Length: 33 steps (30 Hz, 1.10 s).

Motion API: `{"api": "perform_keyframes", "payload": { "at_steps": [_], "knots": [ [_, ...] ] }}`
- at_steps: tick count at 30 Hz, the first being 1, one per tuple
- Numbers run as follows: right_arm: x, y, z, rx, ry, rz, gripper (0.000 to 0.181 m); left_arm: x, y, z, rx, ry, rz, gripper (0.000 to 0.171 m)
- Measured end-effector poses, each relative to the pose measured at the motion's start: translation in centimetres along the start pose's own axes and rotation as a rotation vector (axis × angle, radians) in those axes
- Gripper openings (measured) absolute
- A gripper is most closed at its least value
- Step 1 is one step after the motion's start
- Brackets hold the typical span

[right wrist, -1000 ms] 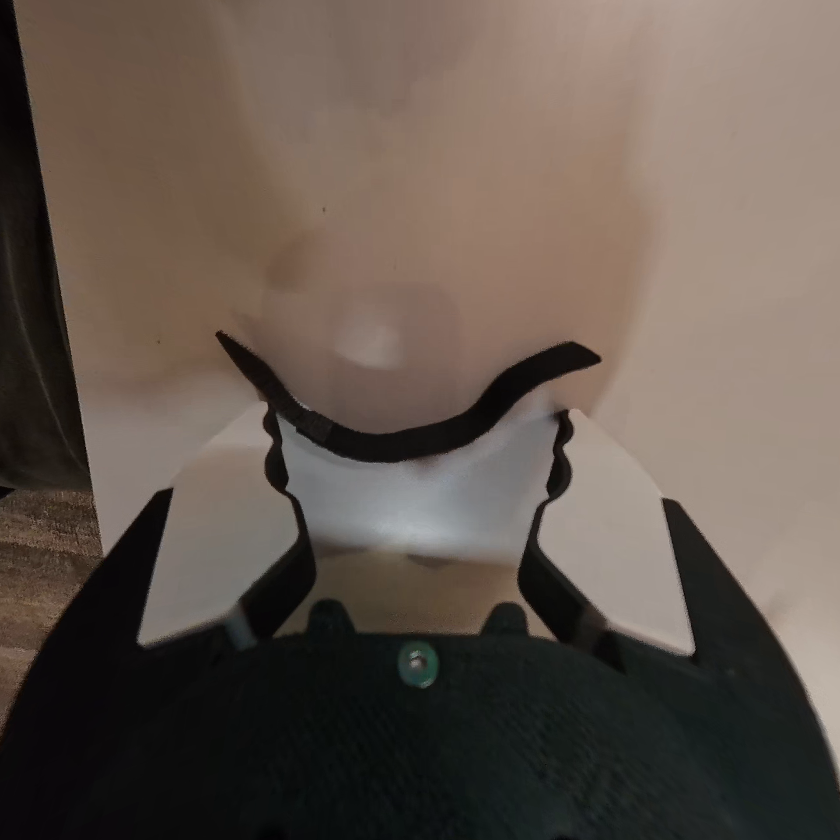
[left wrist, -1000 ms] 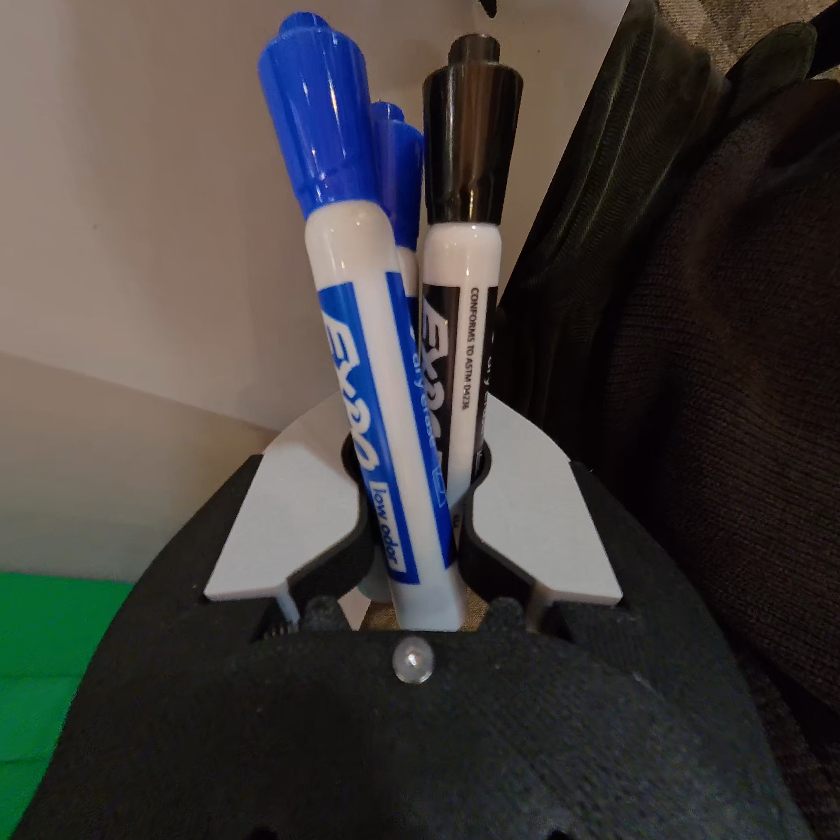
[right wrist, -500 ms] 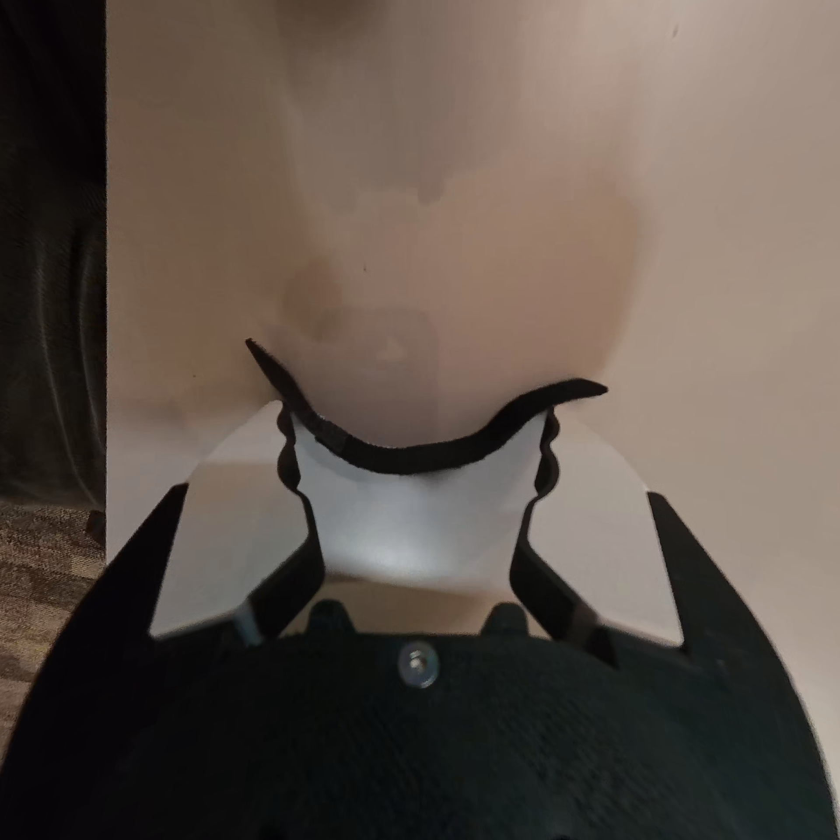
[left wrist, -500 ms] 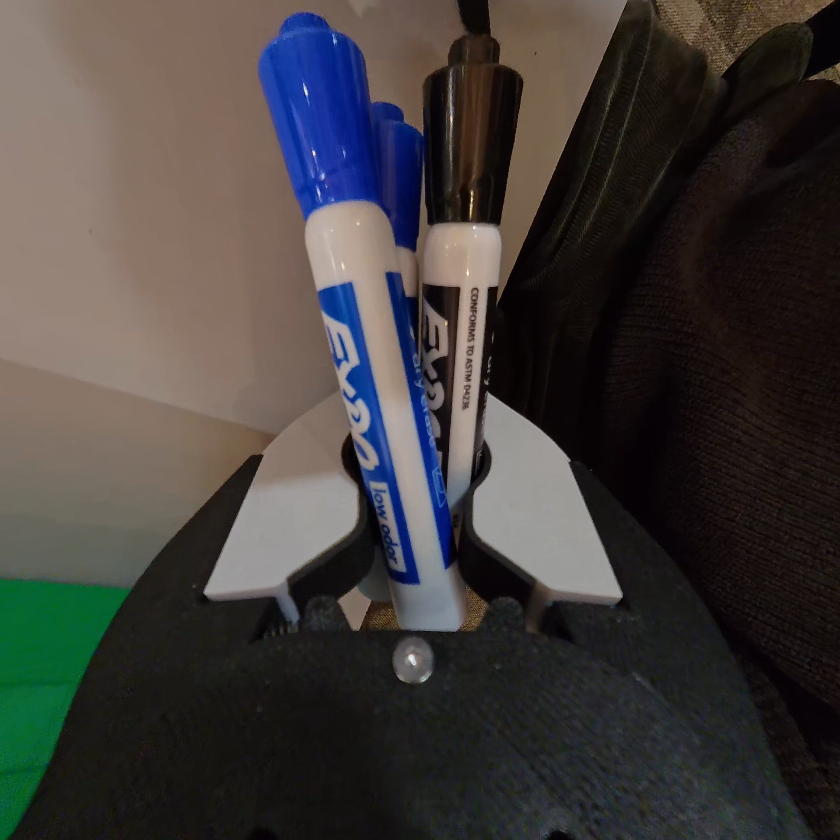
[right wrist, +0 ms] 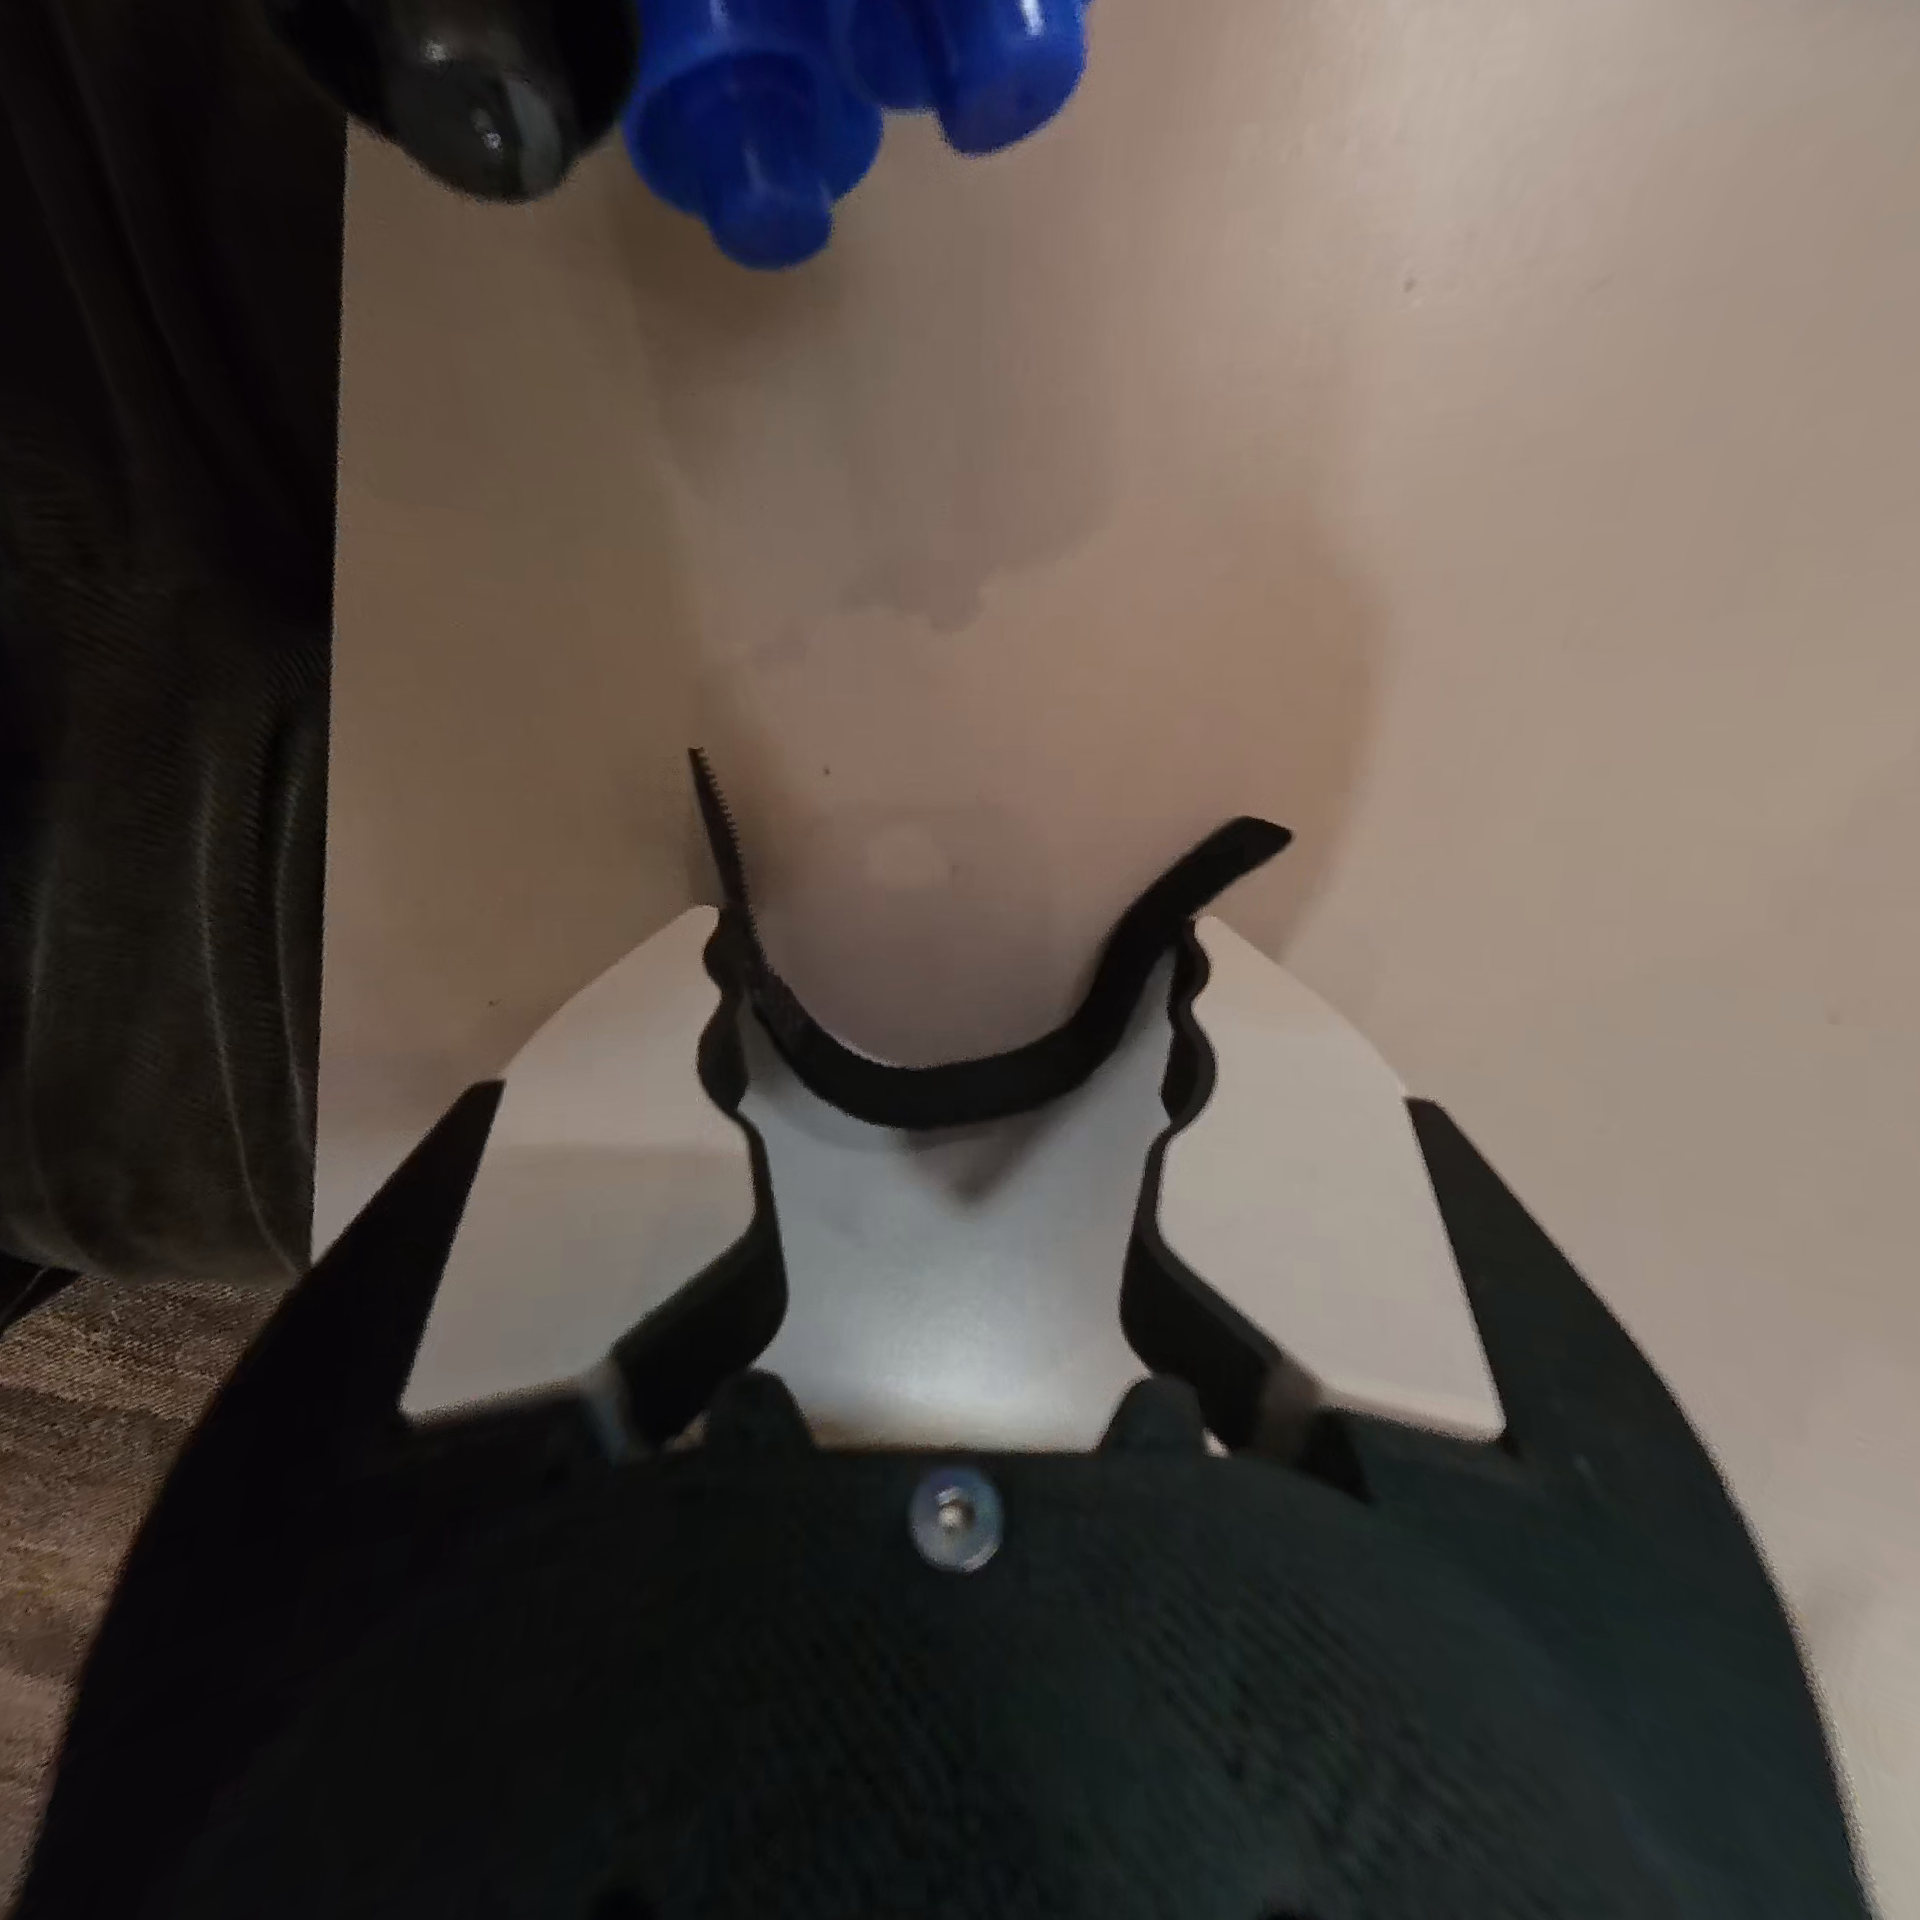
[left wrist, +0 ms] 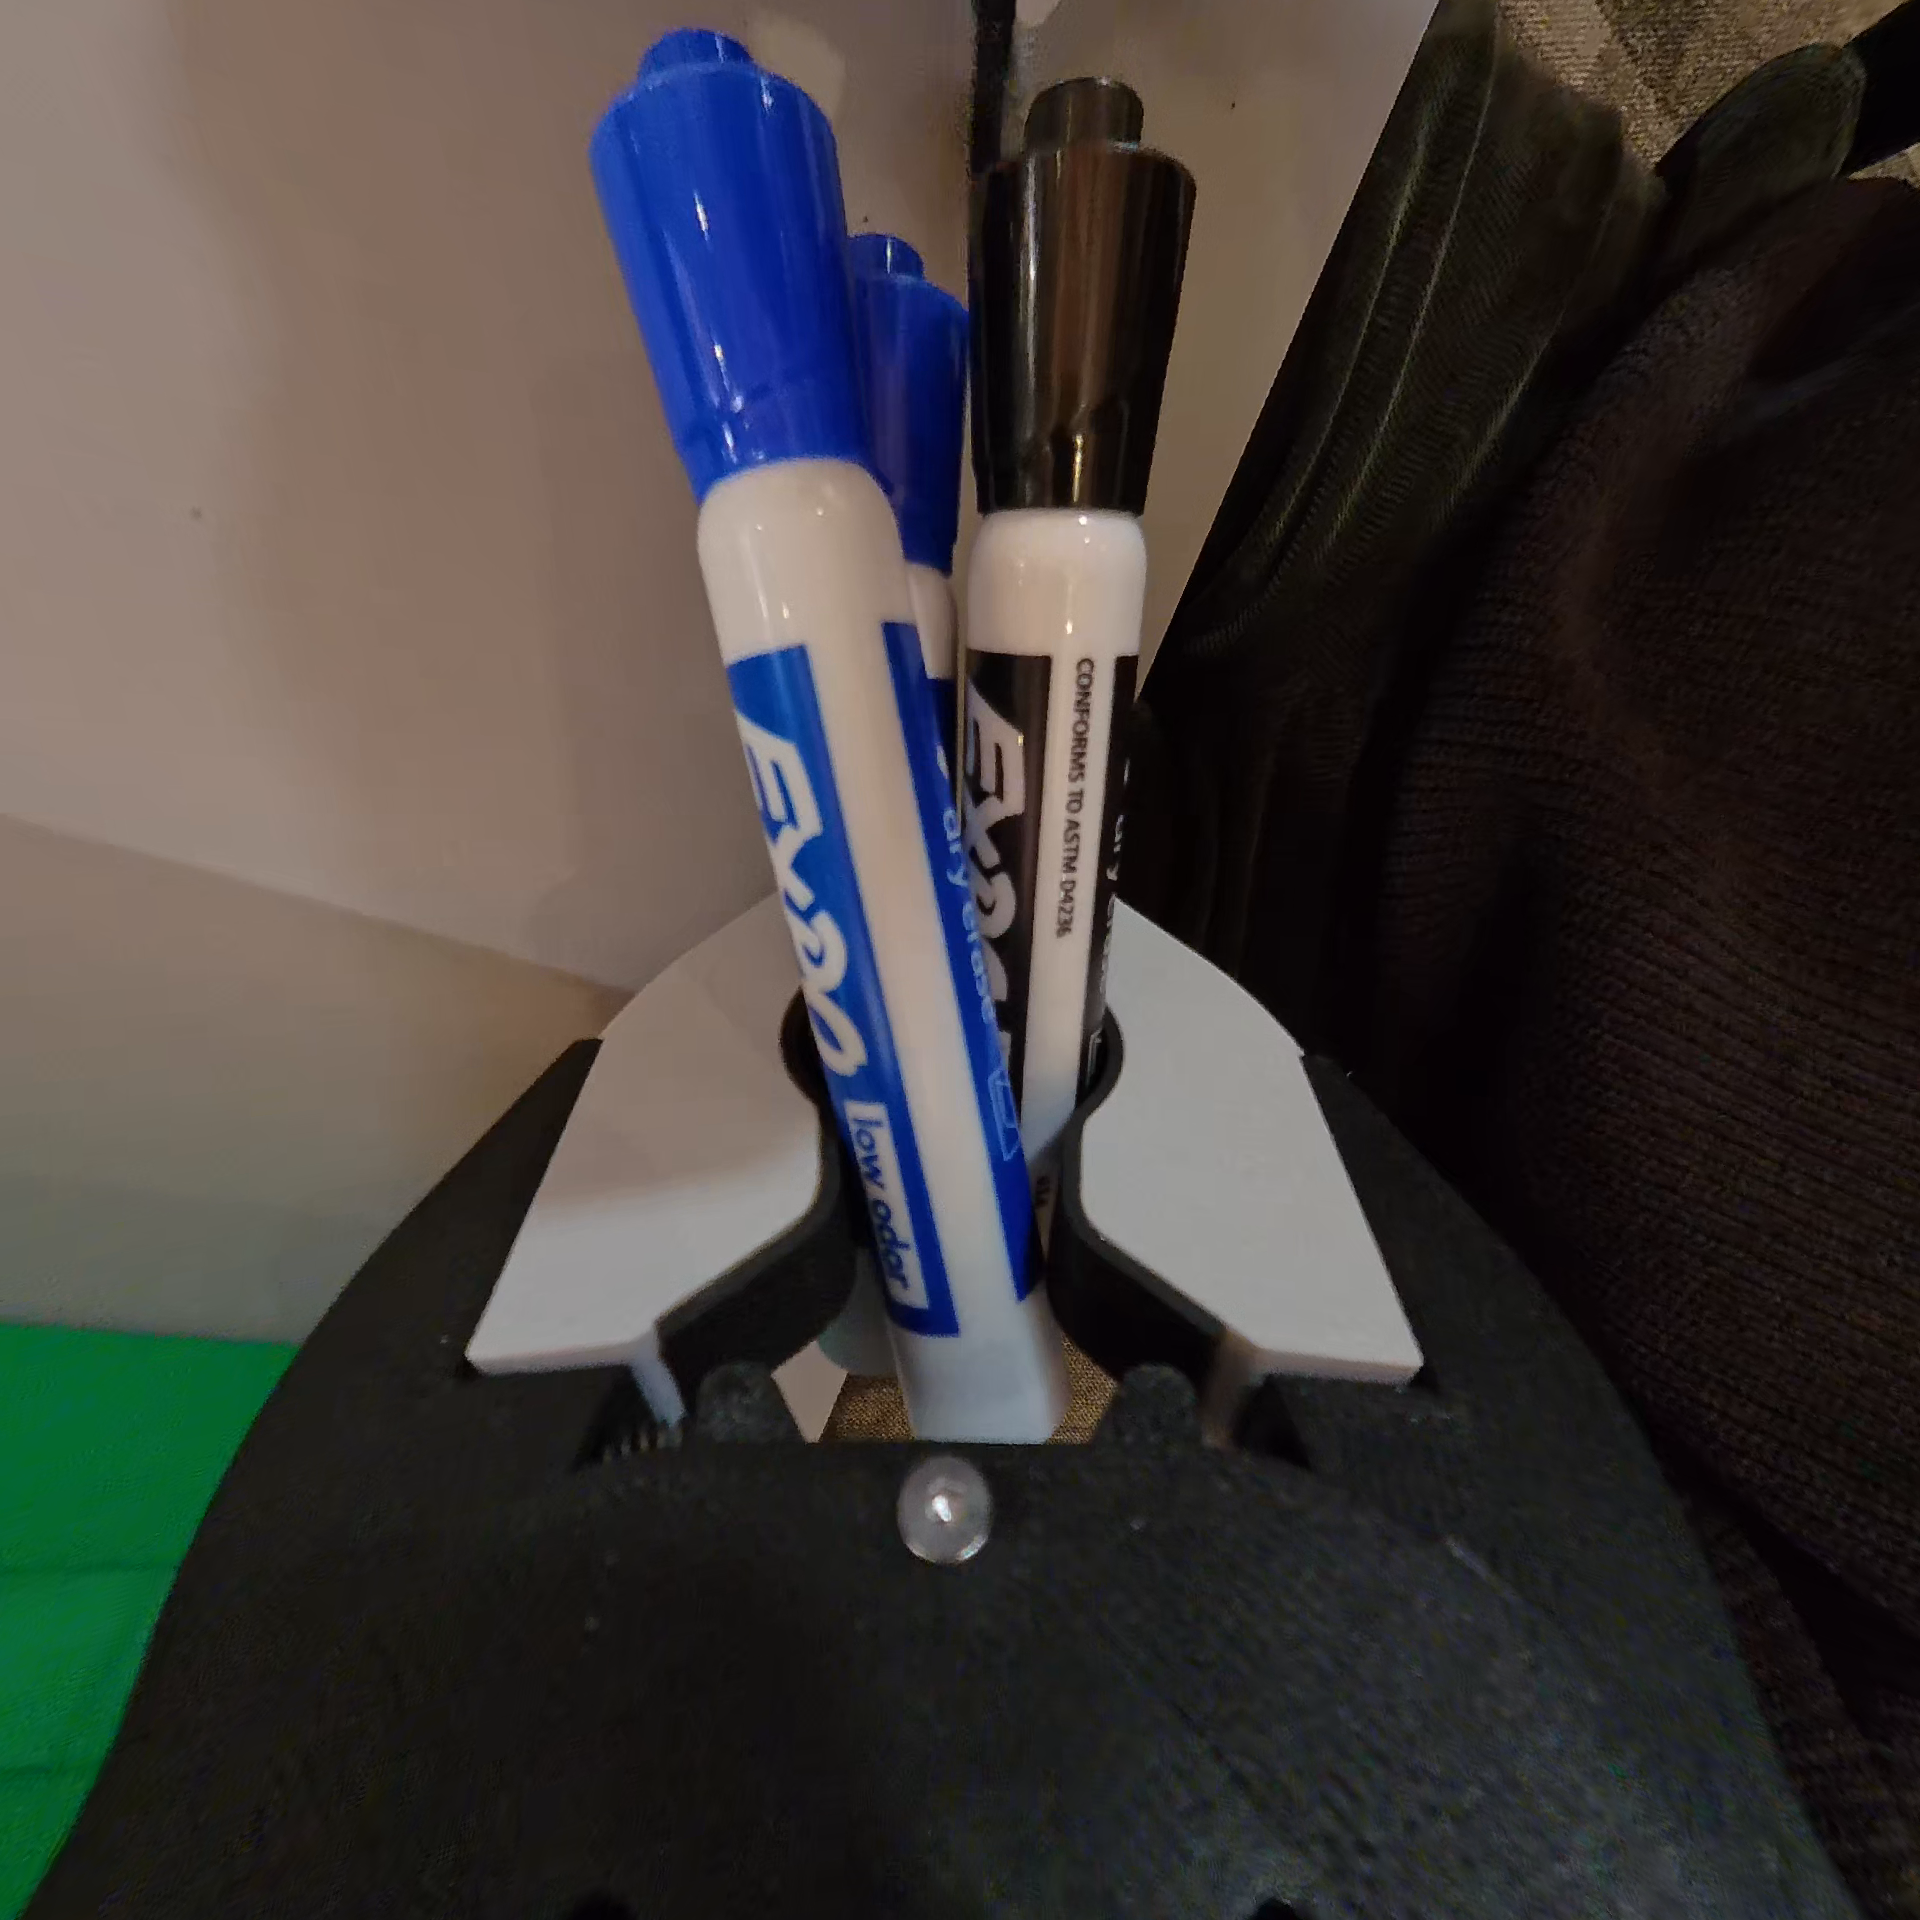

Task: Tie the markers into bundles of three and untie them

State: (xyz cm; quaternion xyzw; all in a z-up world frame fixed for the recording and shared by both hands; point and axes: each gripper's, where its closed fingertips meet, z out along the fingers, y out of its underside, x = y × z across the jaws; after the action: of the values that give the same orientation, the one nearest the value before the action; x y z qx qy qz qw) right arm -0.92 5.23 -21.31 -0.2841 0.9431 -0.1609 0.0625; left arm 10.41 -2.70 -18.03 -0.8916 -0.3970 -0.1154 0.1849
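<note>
My left gripper (left wrist: 951,997) is shut on a bundle of three dry-erase markers that stand upright between its fingers: a blue-capped marker (left wrist: 821,831) in front, a second blue-capped marker (left wrist: 909,395) behind it, and a black-capped marker (left wrist: 1081,520) on the right. My right gripper (right wrist: 951,966) is shut on a black hook-and-loop strap (right wrist: 935,1091), which bows into a U between the fingers with both ends sticking up. The marker caps show at the top of the right wrist view: blue (right wrist: 748,135) and black (right wrist: 488,114), just beyond the strap.
A pale white board or wall (left wrist: 312,520) fills the background of both views. Dark fabric (left wrist: 1558,831) lies close on the right of the left gripper and shows at the left in the right wrist view (right wrist: 156,623). A green surface (left wrist: 104,1507) is at lower left. Carpet (right wrist: 104,1403) lies below. Across from one pair of fingers to the other is roughly 15 cm.
My right gripper's fingers have drawn closer together and the strap bows deeper. The marker caps have come into the top of the right view. The left gripper has held still.
</note>
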Motion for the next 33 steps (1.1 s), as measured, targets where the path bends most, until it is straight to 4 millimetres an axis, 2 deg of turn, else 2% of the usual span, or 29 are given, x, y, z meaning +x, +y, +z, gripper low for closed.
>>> {"api": "perform_keyframes", "payload": {
  "at_steps": [9, 11, 16, 18, 21, 24, 27, 31, 33],
  "knots": [
    [0.1, 0.0, -0.3, 0.088, 0.036, 0.060, 0.070, -0.1, 0.1, -0.1, 0.005, -0.002, -0.004, 0.045],
    [-0.3, -0.9, -0.9, 0.180, 0.023, 0.111, 0.070, -0.1, 0.1, -0.1, 0.005, -0.002, -0.004, 0.045],
    [-1.6, -4.7, -3.7, 0.504, 0.005, 0.228, 0.069, 0.0, -0.1, -0.2, 0.017, 0.002, 0.002, 0.045],
    [-1.8, -5.4, -4.1, 0.573, 0.025, 0.256, 0.067, 0.1, -0.2, -0.2, 0.016, 0.002, 0.004, 0.045],
    [-0.9, -4.8, -3.0, 0.554, 0.145, 0.284, 0.067, -0.1, 0.0, -0.2, 0.009, -0.003, -0.004, 0.045],
    [-0.7, -4.6, -2.5, 0.572, 0.176, 0.326, 0.071, -0.2, 0.2, -0.2, 0.009, -0.010, -0.012, 0.045],
    [-0.6, -4.2, -3.2, 0.614, 0.231, 0.380, 0.076, -0.1, 0.0, -0.8, 0.030, -0.014, -0.009, 0.045],
    [-0.5, -2.9, -4.5, 0.596, 0.384, 0.484, 0.070, -0.4, 0.2, -1.6, 0.061, -0.015, -0.019, 0.045],
    [-1.3, -3.3, -4.4, 0.572, 0.430, 0.543, 0.077, -0.8, 0.5, -2.0, 0.066, -0.022, -0.033, 0.045]
  ]
}}
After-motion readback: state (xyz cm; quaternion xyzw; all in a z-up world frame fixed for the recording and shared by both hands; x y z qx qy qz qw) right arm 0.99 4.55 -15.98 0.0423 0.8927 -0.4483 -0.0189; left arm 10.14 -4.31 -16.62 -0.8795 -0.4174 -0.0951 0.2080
